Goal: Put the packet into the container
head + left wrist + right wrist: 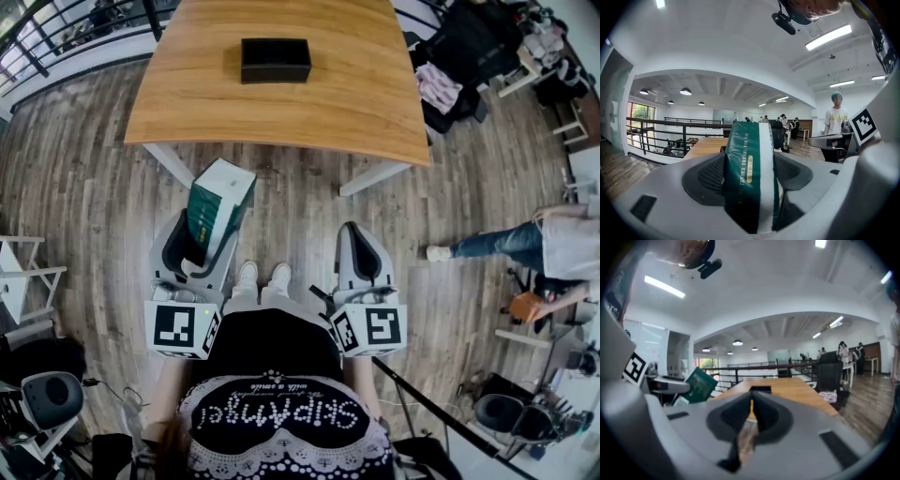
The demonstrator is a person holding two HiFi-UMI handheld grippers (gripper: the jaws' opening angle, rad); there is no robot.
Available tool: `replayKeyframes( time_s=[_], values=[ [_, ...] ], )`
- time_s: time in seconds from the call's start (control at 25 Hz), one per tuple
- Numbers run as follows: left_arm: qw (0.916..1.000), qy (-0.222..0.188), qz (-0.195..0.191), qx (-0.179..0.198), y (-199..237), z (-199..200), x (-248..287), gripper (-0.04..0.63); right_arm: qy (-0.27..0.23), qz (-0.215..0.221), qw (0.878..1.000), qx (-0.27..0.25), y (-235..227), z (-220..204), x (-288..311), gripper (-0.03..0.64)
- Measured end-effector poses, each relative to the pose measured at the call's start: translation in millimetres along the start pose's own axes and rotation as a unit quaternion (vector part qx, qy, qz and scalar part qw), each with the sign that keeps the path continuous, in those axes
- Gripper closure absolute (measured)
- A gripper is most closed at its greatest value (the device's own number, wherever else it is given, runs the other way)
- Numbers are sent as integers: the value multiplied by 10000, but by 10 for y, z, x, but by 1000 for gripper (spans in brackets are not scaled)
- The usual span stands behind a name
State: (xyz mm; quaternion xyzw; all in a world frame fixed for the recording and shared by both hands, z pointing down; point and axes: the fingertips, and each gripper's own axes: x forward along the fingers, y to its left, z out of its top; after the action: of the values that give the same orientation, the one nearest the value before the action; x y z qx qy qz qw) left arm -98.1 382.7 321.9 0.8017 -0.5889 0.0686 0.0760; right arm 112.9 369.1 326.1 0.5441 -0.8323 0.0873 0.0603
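Plank flooring lies under me, and the wooden table (356, 103) stands ahead with the black container (276, 59) on it, well beyond my tips. My left gripper (751, 161) is spread wide and pressed on the green-and-white packet (221, 202), which juts out past my pads. My right gripper (751, 411) is closed on nothing. My worry is that I seem to hold only the packet's near end, so it may pivot or slide on the carry. Its bulk could also catch the container's rim.
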Motion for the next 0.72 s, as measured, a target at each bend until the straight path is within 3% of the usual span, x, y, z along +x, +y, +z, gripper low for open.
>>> replayKeyframes(
  time_s=[0.72],
  values=[
    [9999,-68,97,-44,-403,30,162,252,-105,235,9996,-69,-369,25,-108,577]
  ],
)
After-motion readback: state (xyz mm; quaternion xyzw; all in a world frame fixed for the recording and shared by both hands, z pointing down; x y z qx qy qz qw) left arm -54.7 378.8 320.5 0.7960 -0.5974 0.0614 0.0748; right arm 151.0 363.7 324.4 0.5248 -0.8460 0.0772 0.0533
